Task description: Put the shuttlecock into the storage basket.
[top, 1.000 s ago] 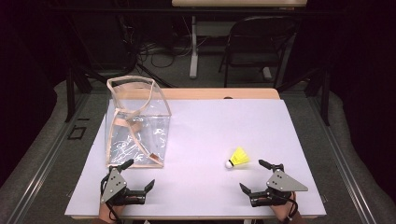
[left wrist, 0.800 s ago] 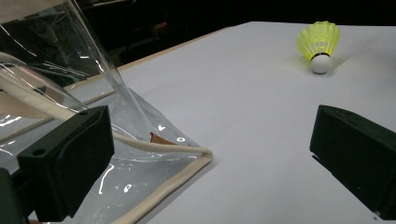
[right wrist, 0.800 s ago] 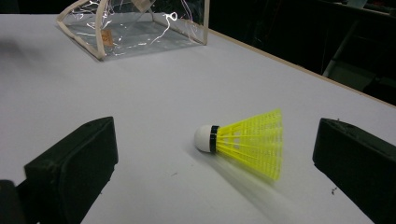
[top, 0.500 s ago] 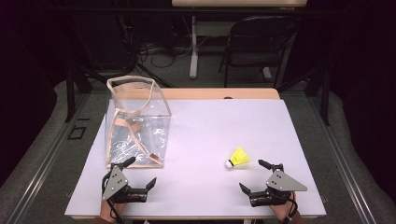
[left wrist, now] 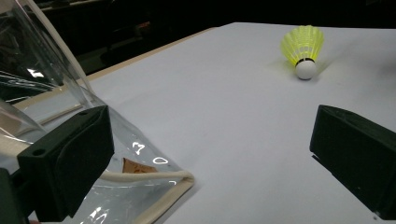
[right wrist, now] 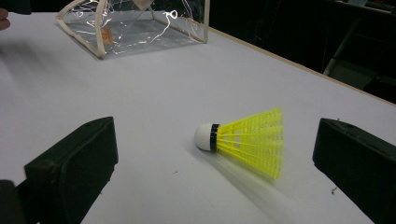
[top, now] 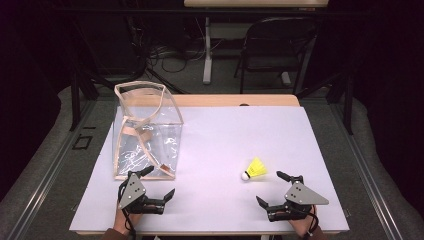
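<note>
Both the left gripper (top: pixel 159 184) and right gripper (top: pixel 270 189) have fingers spread wide, holding nothing.

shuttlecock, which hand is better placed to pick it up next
The right gripper, probably. The shuttlecock lies on the white table just ahead of it, framed between its open fingers. The left gripper sits farther off, beside the clear bag.

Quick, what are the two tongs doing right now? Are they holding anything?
Left tongs: open, holding nothing, right beside the clear bag.
Right tongs: open, holding nothing, with the yellow shuttlecock lying just ahead.
</note>
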`<state>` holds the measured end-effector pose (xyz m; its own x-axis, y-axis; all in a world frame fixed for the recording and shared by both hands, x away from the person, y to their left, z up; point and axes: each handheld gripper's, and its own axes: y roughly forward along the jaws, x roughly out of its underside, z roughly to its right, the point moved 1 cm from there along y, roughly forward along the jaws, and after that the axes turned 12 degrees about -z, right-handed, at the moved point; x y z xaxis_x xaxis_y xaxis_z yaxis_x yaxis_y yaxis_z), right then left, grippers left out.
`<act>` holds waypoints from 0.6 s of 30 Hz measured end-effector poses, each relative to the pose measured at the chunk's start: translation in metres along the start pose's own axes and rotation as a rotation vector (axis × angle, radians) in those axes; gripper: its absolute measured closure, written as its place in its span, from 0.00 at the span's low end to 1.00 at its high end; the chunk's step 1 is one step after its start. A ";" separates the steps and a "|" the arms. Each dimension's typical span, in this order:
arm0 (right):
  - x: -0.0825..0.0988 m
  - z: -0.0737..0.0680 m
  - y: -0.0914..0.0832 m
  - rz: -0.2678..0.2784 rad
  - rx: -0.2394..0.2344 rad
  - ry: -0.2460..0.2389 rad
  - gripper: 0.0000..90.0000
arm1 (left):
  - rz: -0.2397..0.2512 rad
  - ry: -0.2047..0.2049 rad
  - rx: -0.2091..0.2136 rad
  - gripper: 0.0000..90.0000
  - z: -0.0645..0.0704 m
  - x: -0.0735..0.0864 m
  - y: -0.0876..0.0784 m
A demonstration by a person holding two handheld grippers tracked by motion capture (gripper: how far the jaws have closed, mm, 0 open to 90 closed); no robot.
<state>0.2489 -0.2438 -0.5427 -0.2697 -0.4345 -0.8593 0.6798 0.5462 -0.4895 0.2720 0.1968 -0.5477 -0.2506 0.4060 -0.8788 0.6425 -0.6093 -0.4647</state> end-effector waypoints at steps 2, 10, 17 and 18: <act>0.000 0.000 0.000 0.002 -0.001 0.001 0.00 | -0.002 -0.001 0.006 0.00 0.000 -0.001 0.002; 0.000 0.000 0.001 -0.003 -0.001 0.003 0.00 | -0.014 0.003 0.021 0.00 0.002 -0.006 0.009; 0.000 0.001 0.001 -0.007 0.001 0.002 0.00 | -0.028 0.010 0.037 0.00 0.005 -0.010 0.016; 0.000 0.001 0.001 -0.007 0.002 0.002 0.00 | -0.027 0.010 0.041 0.00 0.005 -0.011 0.017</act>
<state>0.2499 -0.2439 -0.5435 -0.2761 -0.4367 -0.8562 0.6790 0.5419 -0.4954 0.2822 0.1785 -0.5469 -0.2601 0.4295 -0.8648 0.6055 -0.6251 -0.4926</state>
